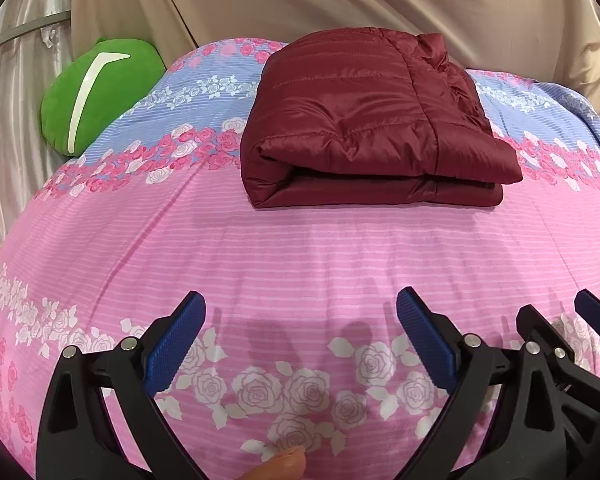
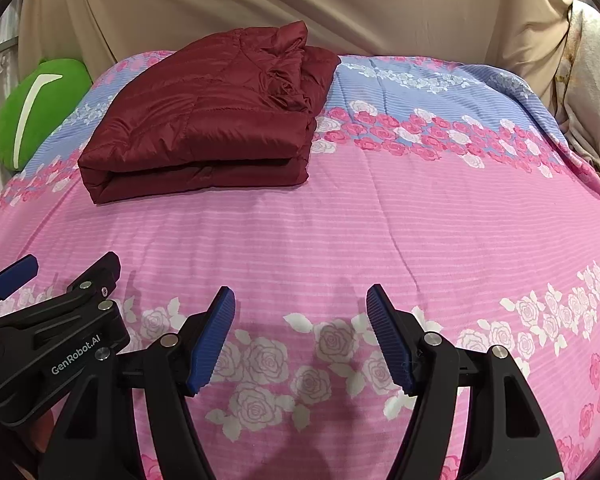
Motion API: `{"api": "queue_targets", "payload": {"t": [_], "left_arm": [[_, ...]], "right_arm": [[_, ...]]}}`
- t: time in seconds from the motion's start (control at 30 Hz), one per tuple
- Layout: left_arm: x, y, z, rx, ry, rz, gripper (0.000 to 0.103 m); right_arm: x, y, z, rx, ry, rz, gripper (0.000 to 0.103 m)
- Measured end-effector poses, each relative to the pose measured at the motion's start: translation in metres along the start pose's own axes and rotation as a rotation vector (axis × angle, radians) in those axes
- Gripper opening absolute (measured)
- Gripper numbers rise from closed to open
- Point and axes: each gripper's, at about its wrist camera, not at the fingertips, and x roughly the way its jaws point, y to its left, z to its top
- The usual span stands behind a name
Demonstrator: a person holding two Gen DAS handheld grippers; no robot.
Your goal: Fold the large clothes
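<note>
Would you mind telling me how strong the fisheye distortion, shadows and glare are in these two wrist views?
Left wrist view: the bedspread bulges into a dome, dark vignette at the corners, soft claw shadows on the fabric, mild sheen on the folded maroon jacket. Right wrist view: same bulge, jacket sharp, faint shadows ahead of the open right claw.

Folded jacket (image 1: 374, 120) sitting on the bedspread (image 1: 300, 248), toward the far end. Plush cushion (image 1: 100, 96) off to the jacket's left, at the bedspread's far-left edge, well apart from the jacket. Draped curtain (image 1: 300, 0) right behind the jacket, past the bedspread's far end. Both grippers nearer than the jacket, over the bedspread's near part: left gripper (image 1: 300, 340) in front of the jacket, right gripper (image 2: 300, 336) just beside it, further right.
</note>
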Motion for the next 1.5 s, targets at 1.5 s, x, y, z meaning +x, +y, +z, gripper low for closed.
{"api": "queue_targets", "payload": {"t": [1.5], "left_arm": [[-0.0023, 0.0005, 0.0007, 0.01, -0.012, 0.014, 0.089]], "right_arm": [[-0.0069, 0.0059, -0.0016, -0.016, -0.023, -0.027, 0.067]]}}
